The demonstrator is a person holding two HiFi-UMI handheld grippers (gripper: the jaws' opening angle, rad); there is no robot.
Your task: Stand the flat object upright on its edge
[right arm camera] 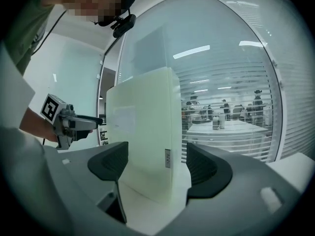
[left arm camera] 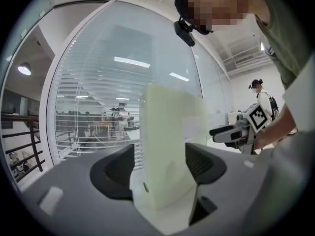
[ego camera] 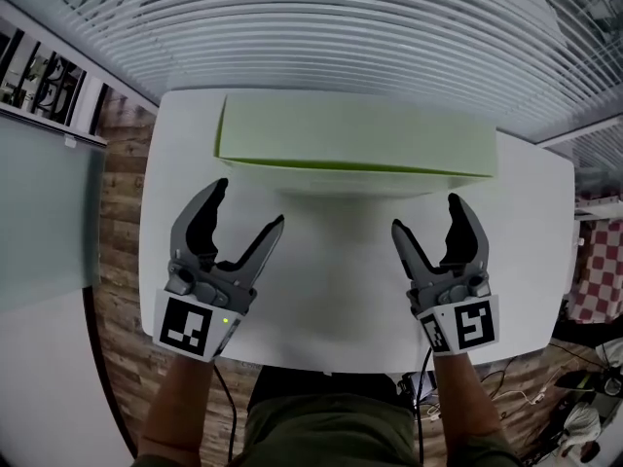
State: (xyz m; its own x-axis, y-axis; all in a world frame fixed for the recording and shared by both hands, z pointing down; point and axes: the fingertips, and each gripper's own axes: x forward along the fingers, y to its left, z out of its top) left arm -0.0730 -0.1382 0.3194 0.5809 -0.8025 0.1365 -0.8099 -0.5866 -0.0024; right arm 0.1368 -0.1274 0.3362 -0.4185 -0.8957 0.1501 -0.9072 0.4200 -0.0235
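Observation:
The flat object is a pale green box (ego camera: 355, 139) standing upright on its long edge at the far side of the white table (ego camera: 341, 300). My left gripper (ego camera: 249, 203) is open a short way in front of the box's left half, with nothing between its fingers. My right gripper (ego camera: 426, 214) is open in front of the right half, also apart from the box. In the left gripper view the box (left arm camera: 170, 146) rises just beyond the jaws, and the right gripper (left arm camera: 241, 129) shows past it. In the right gripper view the box (right arm camera: 145, 141) stands ahead, with the left gripper (right arm camera: 69, 122) beyond it.
The table's far edge lies close behind the box, by a window with blinds (ego camera: 389, 27). Wooden floor (ego camera: 117, 202) runs along the table's left side. Cables and clutter (ego camera: 584, 407) lie on the floor at the lower right.

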